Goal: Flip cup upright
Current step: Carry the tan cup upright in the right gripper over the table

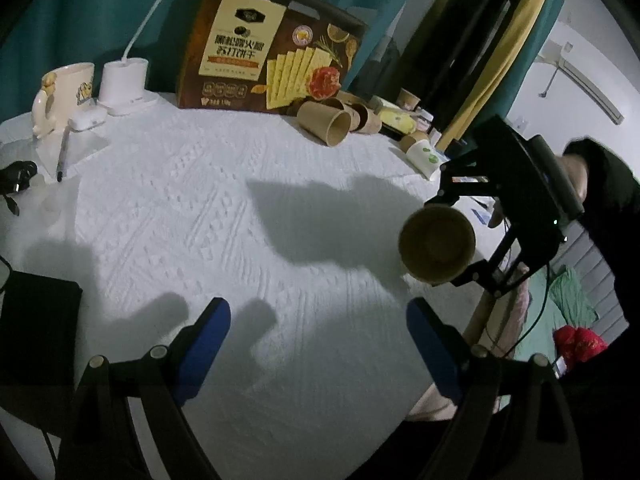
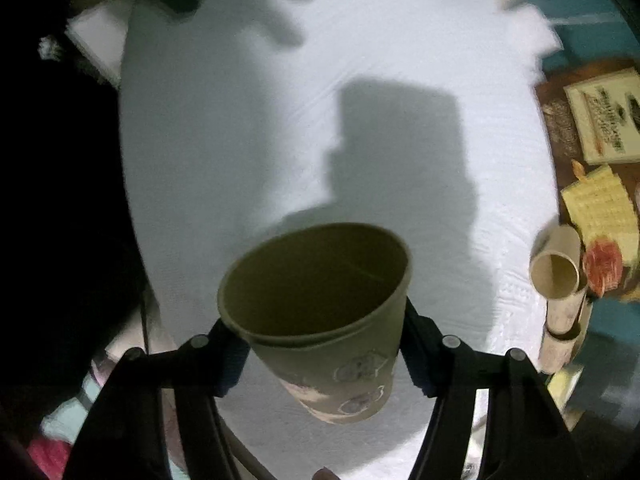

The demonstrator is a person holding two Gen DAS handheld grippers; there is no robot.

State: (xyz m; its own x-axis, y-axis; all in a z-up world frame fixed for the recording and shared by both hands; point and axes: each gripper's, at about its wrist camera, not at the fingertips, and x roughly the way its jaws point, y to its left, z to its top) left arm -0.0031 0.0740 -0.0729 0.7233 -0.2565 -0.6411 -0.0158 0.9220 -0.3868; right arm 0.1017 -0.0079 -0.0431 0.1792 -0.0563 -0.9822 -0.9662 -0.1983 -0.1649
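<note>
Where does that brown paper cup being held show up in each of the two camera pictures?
Left wrist view: the brown paper cup sits at mid-right, mouth toward the camera, clamped in the right gripper.
Right wrist view: the cup fills the lower centre, between that gripper's own jaws.
Shared landmark: the cracker box stands at top centre in the left view and at the right edge in the right view.

I'm in someone's home: cracker box (image 1: 272, 52), mug (image 1: 64, 88) and lamp (image 1: 124, 84) crowd the upper left, teal curtain (image 1: 80, 20) behind.
</note>
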